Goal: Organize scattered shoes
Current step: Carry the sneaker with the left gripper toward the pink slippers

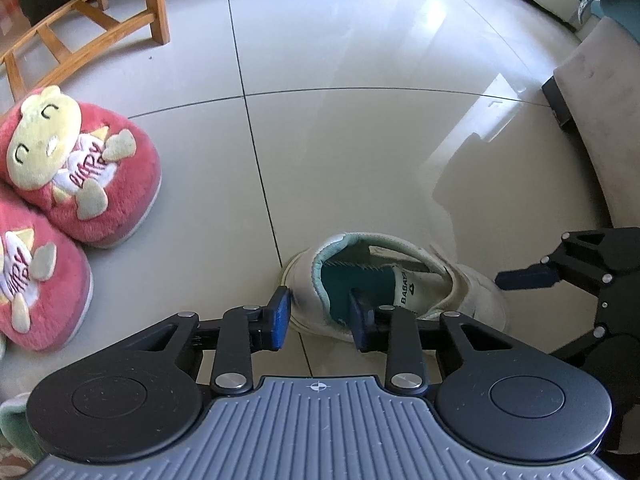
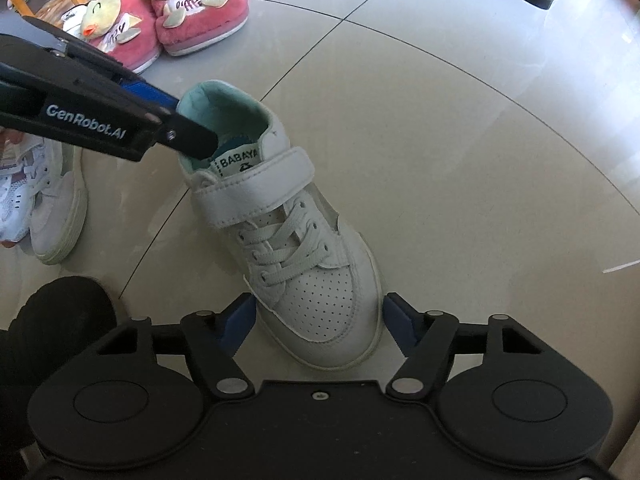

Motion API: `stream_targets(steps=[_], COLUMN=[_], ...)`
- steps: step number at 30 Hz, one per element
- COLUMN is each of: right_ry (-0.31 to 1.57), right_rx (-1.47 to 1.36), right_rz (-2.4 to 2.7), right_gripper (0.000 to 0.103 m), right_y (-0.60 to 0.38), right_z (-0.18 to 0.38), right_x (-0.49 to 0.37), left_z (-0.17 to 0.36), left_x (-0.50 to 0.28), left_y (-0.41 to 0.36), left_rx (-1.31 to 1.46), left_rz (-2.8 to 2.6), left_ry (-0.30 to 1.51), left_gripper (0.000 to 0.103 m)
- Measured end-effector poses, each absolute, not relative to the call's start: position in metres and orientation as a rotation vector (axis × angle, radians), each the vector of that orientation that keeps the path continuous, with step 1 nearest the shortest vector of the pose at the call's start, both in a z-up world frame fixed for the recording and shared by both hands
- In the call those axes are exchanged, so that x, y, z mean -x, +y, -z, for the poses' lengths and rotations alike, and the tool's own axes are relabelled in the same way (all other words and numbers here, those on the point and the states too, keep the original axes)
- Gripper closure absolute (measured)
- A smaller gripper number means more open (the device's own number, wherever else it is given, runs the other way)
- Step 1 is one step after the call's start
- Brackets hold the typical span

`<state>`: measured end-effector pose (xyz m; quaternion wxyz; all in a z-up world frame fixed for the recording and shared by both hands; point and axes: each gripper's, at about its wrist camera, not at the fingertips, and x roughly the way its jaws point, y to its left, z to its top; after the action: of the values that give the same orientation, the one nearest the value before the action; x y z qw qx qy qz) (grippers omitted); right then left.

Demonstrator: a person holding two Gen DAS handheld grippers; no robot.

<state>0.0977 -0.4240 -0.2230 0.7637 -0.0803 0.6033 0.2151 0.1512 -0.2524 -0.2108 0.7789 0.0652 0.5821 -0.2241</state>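
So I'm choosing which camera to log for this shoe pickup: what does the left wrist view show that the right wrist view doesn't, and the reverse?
Left wrist only: the left gripper straddling the white sneaker's heel wall, one finger inside, plus a grey sofa.

Right wrist only: the sneaker's strap, laces and toe between the right gripper's pads, and another white shoe.

Both: the sneaker, pink plush slippers, wooden chair, tiled floor.

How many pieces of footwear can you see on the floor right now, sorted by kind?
Pink plush cartoon slippers: 2
White leather strap-and-lace sneaker with teal lining: 1
Pale canvas shoe with light green sole edge, at the left of the right wrist view: 1
White mesh sneaker, partly cut off by the frame edge: 1
Total: 5
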Motion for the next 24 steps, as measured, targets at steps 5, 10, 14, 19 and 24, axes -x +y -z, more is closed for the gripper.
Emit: stream_targets(steps=[5,10,14,19,24], right_ry=[1.325,1.336,1.341,1.343,1.351], right_rx=[0.174,0.169,0.163,0.158,0.143], right_rz=[-0.482,-0.492,-0.496,-0.502,-0.501], right_gripper=[0.033,0.036,0.036,0.036,0.036], right_y=[-0.424,-0.422,-0.424,-0.423,-0.423], right_z=[0.222,0.221,0.221,0.219,0.219], right_x=[-0.095,-0.092,-0.089,-0.086,-0.083], left_z=[0.211,0.211,0.211,0.214,0.214], left_x=[-0.153,-0.156,-0.159,-0.166,-0.169], left_y=[-0.253,-0.256,-0.257,-0.256,-0.258], left_rx=[-0.138,-0.148,-0.146,-0.125,-0.12], left_rz=[0.487,0.492,0.497,0.508,0.519], left_ry=[1.243,1.219,1.204,1.186,1.165], left_gripper=[0.072,0.072,0.072,0.072,0.072])
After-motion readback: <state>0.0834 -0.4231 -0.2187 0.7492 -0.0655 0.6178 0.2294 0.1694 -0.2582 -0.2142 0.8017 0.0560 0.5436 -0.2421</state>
